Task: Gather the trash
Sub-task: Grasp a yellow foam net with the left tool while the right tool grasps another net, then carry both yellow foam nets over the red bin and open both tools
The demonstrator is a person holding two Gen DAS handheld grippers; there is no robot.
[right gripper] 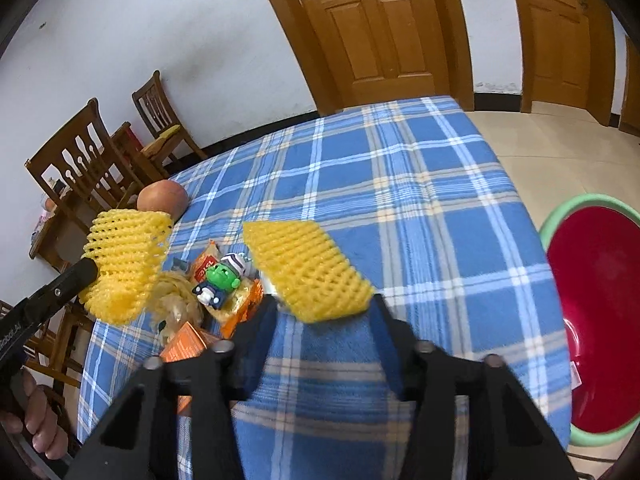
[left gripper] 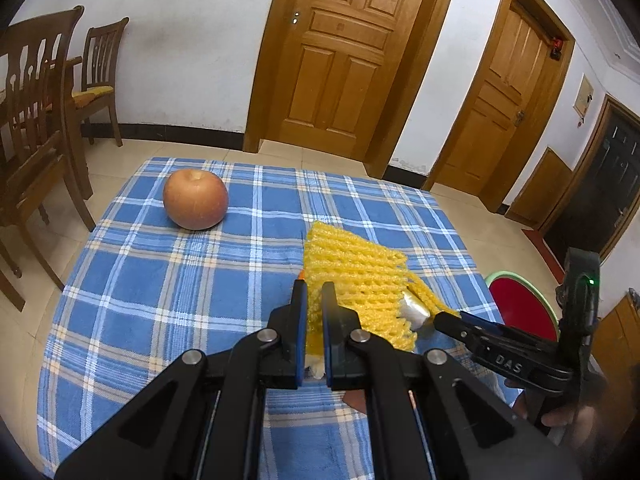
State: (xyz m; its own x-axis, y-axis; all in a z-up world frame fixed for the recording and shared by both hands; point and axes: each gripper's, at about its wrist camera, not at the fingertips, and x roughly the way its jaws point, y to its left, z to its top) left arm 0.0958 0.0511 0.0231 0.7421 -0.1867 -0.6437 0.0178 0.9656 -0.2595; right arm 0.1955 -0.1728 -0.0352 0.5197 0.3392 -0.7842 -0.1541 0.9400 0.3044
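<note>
My left gripper [left gripper: 314, 300] is shut on a yellow foam fruit net [left gripper: 316, 320]; it shows at the left of the right wrist view [right gripper: 124, 256], lifted above the table. My right gripper [right gripper: 324, 304] holds a second yellow foam net [right gripper: 308, 268] between its fingers, which stand fairly wide apart; this net also shows in the left wrist view [left gripper: 360, 268], with the right gripper [left gripper: 444, 318] at its edge. Below lie orange snack wrappers [right gripper: 236, 304], an onion-skin scrap [right gripper: 176, 300] and a green toy figure [right gripper: 220, 280] on the blue plaid tablecloth [right gripper: 400, 184].
An apple [left gripper: 195, 199] sits at the table's far left. A red basin with a green rim [right gripper: 596, 308] stands on the floor right of the table. Wooden chairs [left gripper: 36, 120] stand to the left. Wooden doors [left gripper: 340, 56] are behind.
</note>
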